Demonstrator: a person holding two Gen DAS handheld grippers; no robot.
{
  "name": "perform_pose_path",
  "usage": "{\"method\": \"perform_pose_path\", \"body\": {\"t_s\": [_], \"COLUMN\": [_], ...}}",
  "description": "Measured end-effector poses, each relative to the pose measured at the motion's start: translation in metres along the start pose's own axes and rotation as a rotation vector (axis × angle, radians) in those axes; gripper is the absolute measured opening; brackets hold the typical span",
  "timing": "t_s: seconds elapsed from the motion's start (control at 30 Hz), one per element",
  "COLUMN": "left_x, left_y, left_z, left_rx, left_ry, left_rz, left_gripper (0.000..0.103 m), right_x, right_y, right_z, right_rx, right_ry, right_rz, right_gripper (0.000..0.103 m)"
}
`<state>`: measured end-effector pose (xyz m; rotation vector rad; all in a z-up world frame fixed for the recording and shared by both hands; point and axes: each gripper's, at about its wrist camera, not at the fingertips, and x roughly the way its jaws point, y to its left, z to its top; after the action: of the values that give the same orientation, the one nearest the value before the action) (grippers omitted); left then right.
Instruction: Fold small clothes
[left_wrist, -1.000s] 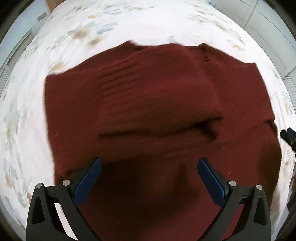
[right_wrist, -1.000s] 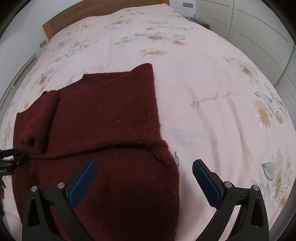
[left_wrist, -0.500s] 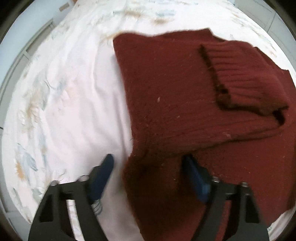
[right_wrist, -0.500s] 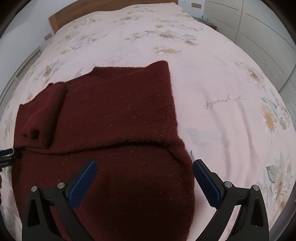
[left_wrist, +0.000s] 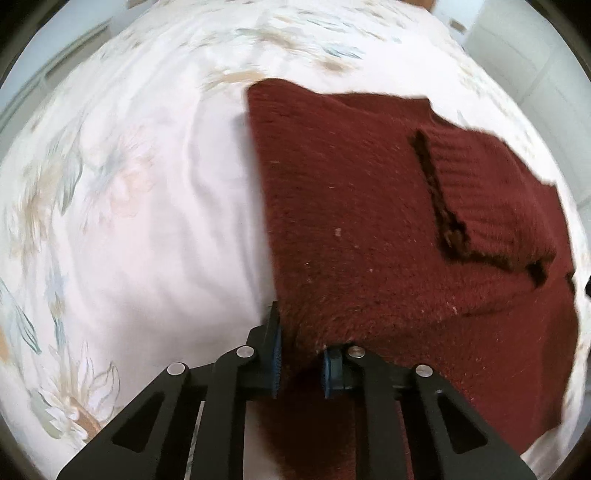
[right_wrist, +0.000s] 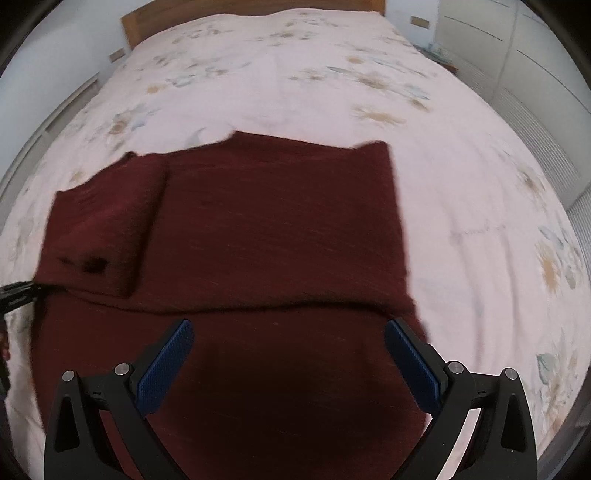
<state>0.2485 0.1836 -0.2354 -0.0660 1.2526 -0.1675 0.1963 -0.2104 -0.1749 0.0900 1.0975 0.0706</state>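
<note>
Left gripper (left_wrist: 300, 354) pinched down on the near left edge of the dark red sweater (left_wrist: 388, 229), jaws just drawn together, knit bunched between the blue pads (left_wrist: 275, 350) and rising in a small ridge toward 12 o'clock. Right gripper (right_wrist: 288, 354) spread wide above the sweater's near half, blue pads (right_wrist: 166, 365) apart at 9 and 3 o'clock, nothing caught between them, only flat knit beneath.

Sweater lying on a bed (right_wrist: 295, 74) under a pale cover printed with faded flowers. In the left wrist view, spread from 6 o'clock out to 1 and 3 o'clock, with bare cover filling the side from 7 round to 11 o'clock. Ribbed sleeve (left_wrist: 491, 199) folded in across the body at about 2 o'clock, cuff end facing 4 o'clock. In the right wrist view, same sleeve (right_wrist: 103, 221) at 9 to 10 o'clock, a fold line crossing the garment level just beyond the fingertips, tip of the other gripper poking in at the 9 o'clock rim. Wooden headboard (right_wrist: 251, 7) at 12 o'clock, white cupboard doors (right_wrist: 517, 55) at 2 o'clock.
</note>
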Motion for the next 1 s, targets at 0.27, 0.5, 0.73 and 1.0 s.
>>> {"method": "perform_pose_path", "body": {"t_s": [0.27, 0.5, 0.73, 1.0], "left_x": [0.000, 0.012, 0.011, 0.014], "left_y": [0.022, 0.006, -0.005, -0.010], "left_z": [-0.006, 0.001, 0.010, 0.007], "left_rx": [-0.023, -0.026, -0.010, -0.003], "left_ry": [0.018, 0.031, 0.034, 0.035], "left_rz": [-0.015, -0.001, 0.011, 0.011], "left_gripper": [0.015, 0.015, 0.016, 0.017], "right_x": [-0.004, 0.037, 0.083, 0.093], "right_y": [0.108, 0.208, 0.238, 0.243], "right_z": [0.037, 0.045, 0.048, 0.045], "right_rx": [-0.265, -0.537, -0.575, -0.601], "right_ry": [-0.023, 0.016, 0.082, 0.059], "right_rz": [0.072, 0.039, -0.010, -0.031], "right_gripper": [0.103, 0.103, 0.101, 0.034]}}
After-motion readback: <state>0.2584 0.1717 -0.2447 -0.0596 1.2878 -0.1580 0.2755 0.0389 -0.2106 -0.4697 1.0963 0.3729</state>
